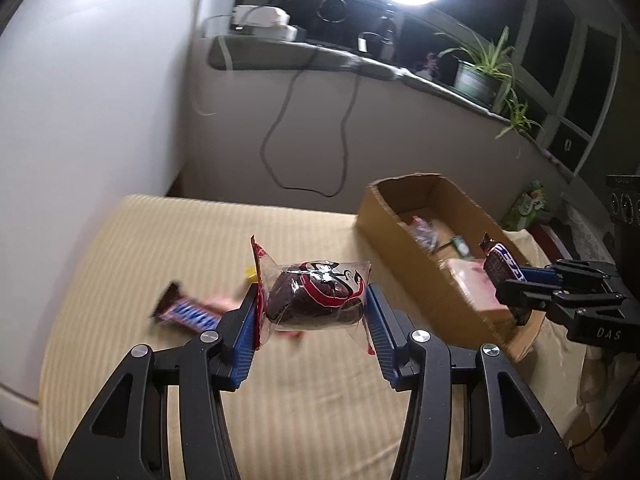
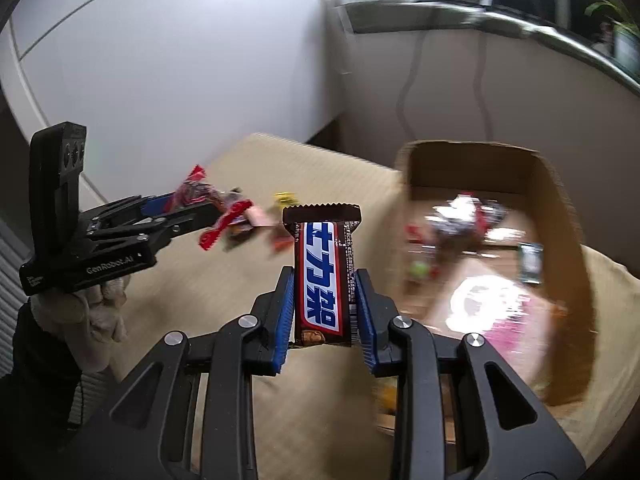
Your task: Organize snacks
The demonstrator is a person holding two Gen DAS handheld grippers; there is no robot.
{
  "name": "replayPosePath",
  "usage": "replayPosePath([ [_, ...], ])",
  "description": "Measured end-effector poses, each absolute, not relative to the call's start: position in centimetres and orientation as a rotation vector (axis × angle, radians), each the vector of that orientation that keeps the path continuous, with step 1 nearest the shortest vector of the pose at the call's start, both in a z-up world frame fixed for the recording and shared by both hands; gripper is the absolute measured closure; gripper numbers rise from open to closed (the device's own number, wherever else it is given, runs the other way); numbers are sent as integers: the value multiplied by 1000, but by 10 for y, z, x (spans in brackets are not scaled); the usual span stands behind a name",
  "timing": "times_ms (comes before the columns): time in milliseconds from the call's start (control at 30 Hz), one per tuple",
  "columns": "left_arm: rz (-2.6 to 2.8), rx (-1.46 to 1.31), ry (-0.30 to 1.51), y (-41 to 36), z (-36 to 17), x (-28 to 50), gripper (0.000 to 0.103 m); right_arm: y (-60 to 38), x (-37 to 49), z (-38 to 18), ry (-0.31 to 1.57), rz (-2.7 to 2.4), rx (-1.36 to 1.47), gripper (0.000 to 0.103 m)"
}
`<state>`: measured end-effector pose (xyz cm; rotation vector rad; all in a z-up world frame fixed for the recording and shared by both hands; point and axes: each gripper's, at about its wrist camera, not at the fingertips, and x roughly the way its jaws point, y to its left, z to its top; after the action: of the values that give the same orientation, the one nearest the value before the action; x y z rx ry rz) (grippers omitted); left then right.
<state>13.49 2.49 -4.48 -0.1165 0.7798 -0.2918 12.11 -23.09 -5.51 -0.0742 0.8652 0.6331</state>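
Largest first: the bench (image 1: 160, 240), under a striped beige cover, carries the cardboard box (image 1: 384, 216) at right, already holding several wrapped snacks. A loose chocolate bar (image 1: 188, 314) and small candies lie on the cover at left.

Our left gripper (image 1: 312, 300) has its jaws clamped on a clear-wrapped dark cake (image 1: 316, 296), held in the air over the cover; we judge it soft and crushable with a slippery film, so hold across the body lightly.

Our right gripper (image 2: 325, 304) grips a Snickers-style bar (image 2: 323, 276) upright by its lower half, near the box. We judge it light, stiff and easy.
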Motion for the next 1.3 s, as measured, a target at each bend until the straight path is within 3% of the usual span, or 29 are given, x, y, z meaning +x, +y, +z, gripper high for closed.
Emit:
replayPosePath([
  [467, -368, -49, 778, -47, -35, 183, 54, -325, 155, -75, 873, 456, -5, 73],
  [1300, -501, 68, 829, -164, -47, 236, 50, -363, 174, -107, 906, 421, 47, 73],
])
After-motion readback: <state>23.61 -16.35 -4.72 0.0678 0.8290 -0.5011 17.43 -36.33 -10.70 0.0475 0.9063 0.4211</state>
